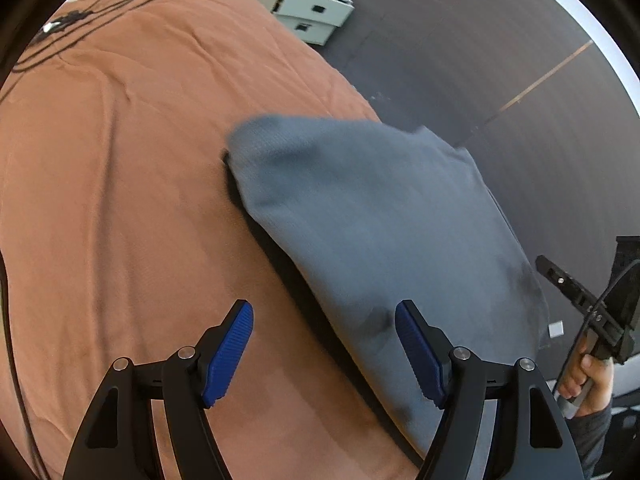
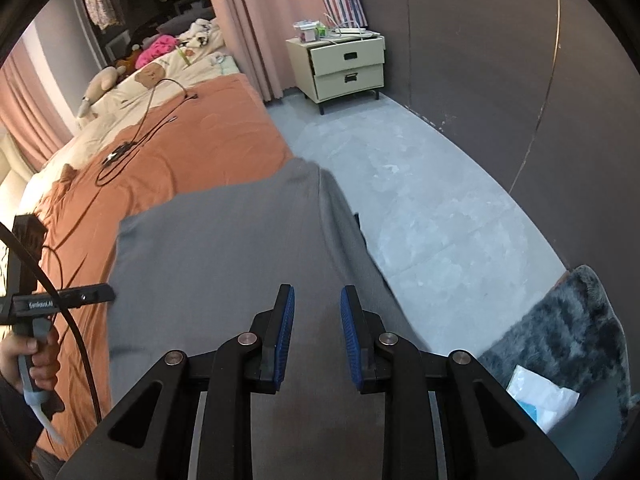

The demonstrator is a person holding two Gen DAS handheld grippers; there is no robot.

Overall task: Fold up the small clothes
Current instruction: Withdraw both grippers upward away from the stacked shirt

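Two views: one from each of my wrists, both looking down at the same bed.
Grey garment (image 1: 372,216): it lies on the orange bedspread (image 1: 120,200) at the bed's edge, filling the centre and right of my left wrist view; in my right wrist view it fills the lower middle and runs under my gripper.
Left gripper (image 1: 324,354): its blue pads stand wide apart at the bottom of the frame, with nothing between them; the left pad is over bare bedspread, the right one over the garment's near part.
Right gripper (image 2: 317,338): its pads are close together with a narrow gap, over the grey cloth; I see no cloth pinched between them.
Only in my left view: my right hand (image 1: 588,376) at the lower right, wrapped around the handle of the other tool, and a small white tag at the garment's right edge.
Only in my right view: my left hand (image 2: 28,360) at the lower left on its handle, the pale grey floor (image 2: 420,200) on the right, a shaggy dark rug (image 2: 568,332) at the lower right, and pink curtains (image 2: 256,20) at the top.
In both views: black cables (image 2: 132,148) on the bedspread toward the upper left, and a pale two-drawer nightstand (image 2: 344,68) at the top.
Sharpness: the garment's far edge is blurred in my left view.
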